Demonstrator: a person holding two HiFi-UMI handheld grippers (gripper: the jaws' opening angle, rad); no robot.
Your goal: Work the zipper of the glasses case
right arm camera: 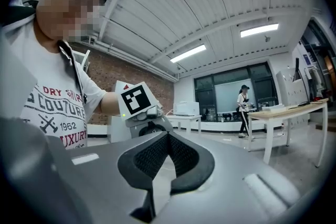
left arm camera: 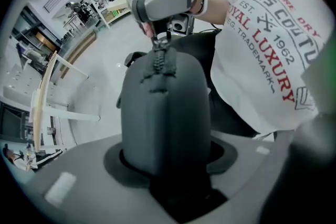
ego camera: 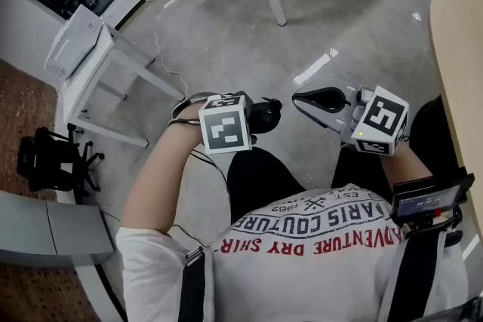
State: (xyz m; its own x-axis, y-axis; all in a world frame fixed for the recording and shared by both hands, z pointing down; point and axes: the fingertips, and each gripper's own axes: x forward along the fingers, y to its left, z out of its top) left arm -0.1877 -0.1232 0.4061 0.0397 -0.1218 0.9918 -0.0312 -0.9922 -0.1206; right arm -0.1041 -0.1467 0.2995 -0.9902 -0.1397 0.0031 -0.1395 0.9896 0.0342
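- A grey concrete floor (ego camera: 249, 41) fills the head view, with white tables (ego camera: 98, 60) at the upper left and a wooden table (ego camera: 456, 49) at the right edge.
- The left gripper (left arm camera: 165, 162) clamps the dark glasses case (left arm camera: 163, 113) at the centre of its view.
- The right gripper (right arm camera: 168, 135) has its jaws together and seems to pinch the zipper pull (left arm camera: 160, 45) at the case's far end.

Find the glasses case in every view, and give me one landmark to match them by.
Head view: glasses case, a dark shape near the centre.
Left gripper view: fills the middle, clamped in the jaws of the left gripper, zipper facing the camera.
Right gripper view: not made out; the shut right gripper covers the spot.
Shared landmark: the person's white printed T-shirt, in all three.
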